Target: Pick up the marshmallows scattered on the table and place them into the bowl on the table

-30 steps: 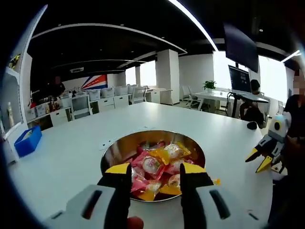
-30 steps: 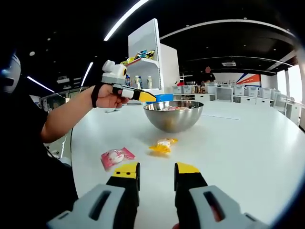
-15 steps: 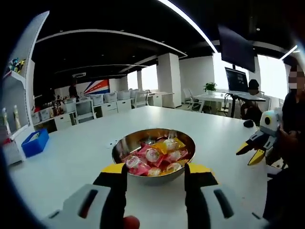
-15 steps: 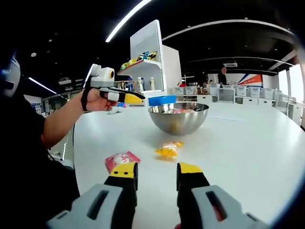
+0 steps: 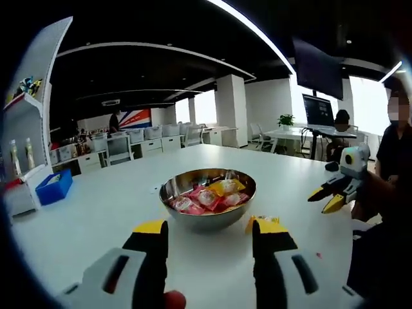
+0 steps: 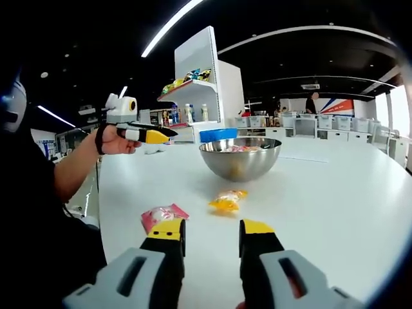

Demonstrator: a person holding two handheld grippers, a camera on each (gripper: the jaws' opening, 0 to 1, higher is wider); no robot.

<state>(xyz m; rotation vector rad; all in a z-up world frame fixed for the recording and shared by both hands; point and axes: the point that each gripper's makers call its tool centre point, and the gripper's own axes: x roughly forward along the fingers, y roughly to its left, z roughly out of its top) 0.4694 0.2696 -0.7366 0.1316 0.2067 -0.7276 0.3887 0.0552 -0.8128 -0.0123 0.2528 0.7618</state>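
**A:** What is lying in front of your tools?

**B:** I am holding both above a white counter (image 6: pixel 335 193). In the right gripper view, going left to right: my left tool (image 6: pixel 164 134) is hanging in the air at the far left, gripped in my hand (image 6: pixel 111 140), with its yellow tips pointing toward the steel bowl (image 6: pixel 239 158). A pink-wrapped marshmallow (image 6: pixel 163 215) is lying on the counter just beyond the left jaw of my right tool (image 6: pixel 210 230). A yellow-wrapped marshmallow (image 6: pixel 226 200) is lying between that tool and the bowl, apart from both. The bowl is standing farther back, with wrapped sweets showing above its rim.

**A:** Are the tools gripping anything?

**B:** No. The right tool's jaws are standing apart with bare counter between them. In the left gripper view, my left tool (image 5: pixel 207 230) is also standing apart, clamping nothing.

**A:** And from that left side?

**B:** The bowl (image 5: pixel 207 199) is sitting just beyond the jaws, holding pink and yellow wrapped marshmallows (image 5: pixel 207 196). A yellow wrapper (image 5: pixel 259 221) is peeking out beside the right jaw, near the bowl's base. At the far right, my right tool (image 5: pixel 326 196) is hanging above the counter's edge.
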